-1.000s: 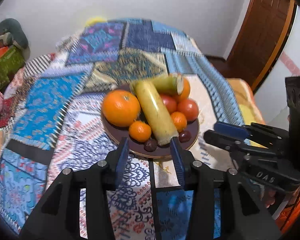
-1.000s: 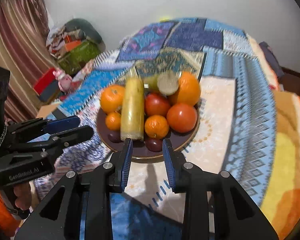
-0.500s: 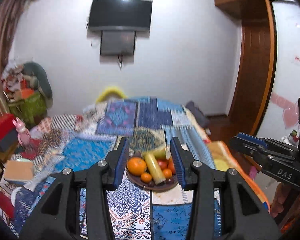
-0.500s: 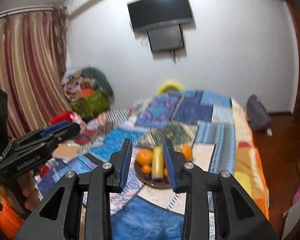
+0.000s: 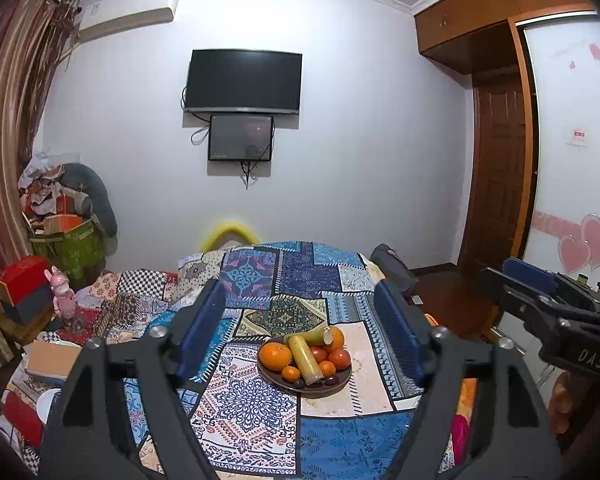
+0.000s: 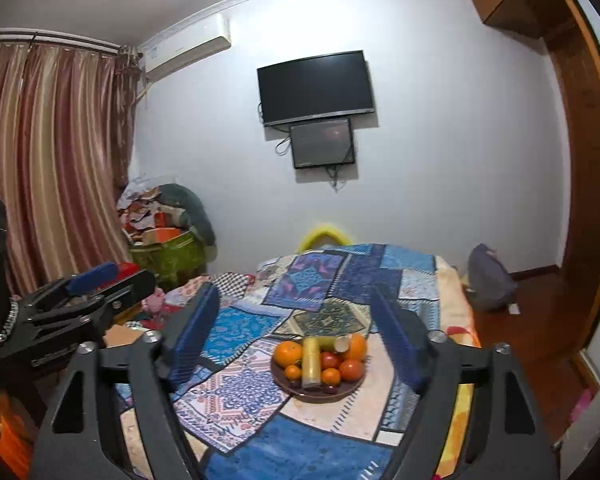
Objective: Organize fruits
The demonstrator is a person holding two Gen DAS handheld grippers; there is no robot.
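Observation:
A dark brown plate heaped with fruit sits on a patchwork bedspread. It holds oranges, red tomatoes, a long yellow-green stalk piece and small dark fruits. In the right wrist view the same plate lies ahead. My left gripper is open and empty, well back from the plate. My right gripper is open and empty too, also far back. Each gripper shows at the edge of the other's view.
A TV hangs on the far wall. Clutter and boxes pile at the left of the bed, by a striped curtain. A wooden door and wardrobe stand at the right. A grey bag lies on the floor.
Both grippers pulled far back and up from the plate, and their jaws opened wide. The fruit on the plate has not moved.

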